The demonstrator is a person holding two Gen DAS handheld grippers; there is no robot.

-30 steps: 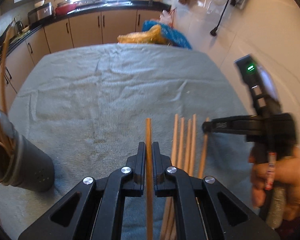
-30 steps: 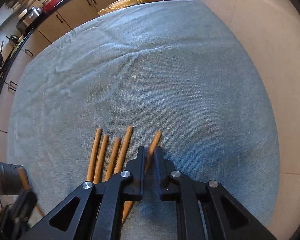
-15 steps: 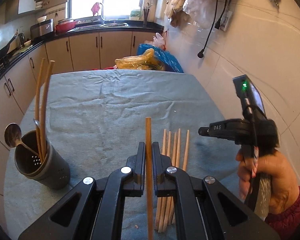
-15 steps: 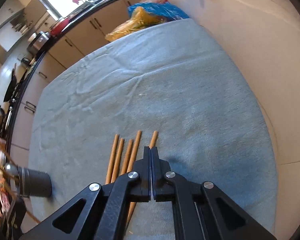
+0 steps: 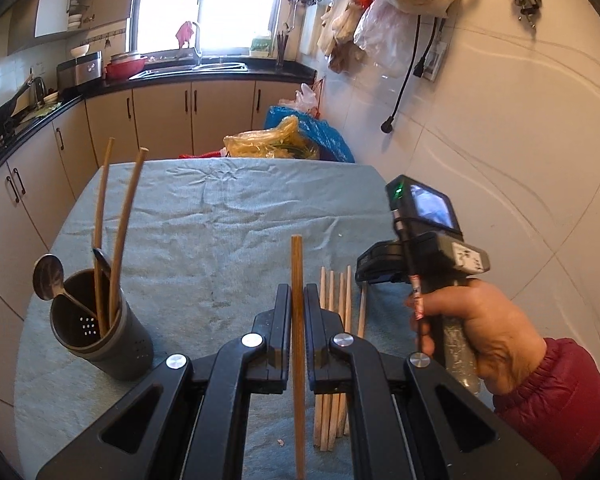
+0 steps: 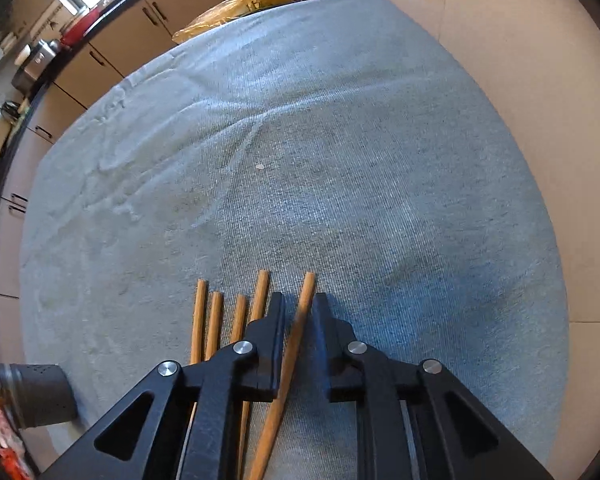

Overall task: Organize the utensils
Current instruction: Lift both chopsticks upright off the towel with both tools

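My left gripper (image 5: pixel 298 292) is shut on a wooden chopstick (image 5: pixel 297 264) and holds it above the grey-blue cloth (image 5: pixel 228 220). A dark grey utensil holder (image 5: pixel 100 332) stands at the left with two chopsticks (image 5: pixel 120 216) and a metal spoon (image 5: pixel 49 278) in it. Several loose chopsticks (image 5: pixel 336 300) lie on the cloth to the right of my left gripper. My right gripper (image 6: pixel 299 300) is open and low over the cloth, its jaws on either side of the rightmost chopstick (image 6: pixel 300 312). The other loose chopsticks (image 6: pixel 220 316) lie just to its left.
The holder also shows at the lower left of the right wrist view (image 6: pixel 36 392). Yellow and blue plastic bags (image 5: pixel 288 140) sit past the table's far edge. Kitchen cabinets (image 5: pixel 160 116) run behind and to the left. A tiled wall (image 5: pixel 520 160) stands close on the right.
My left gripper has risen with its chopstick, so the holder and more of the kitchen now show. My right gripper closed and lifted half a second ago, and is now open again, low around the rightmost chopstick.
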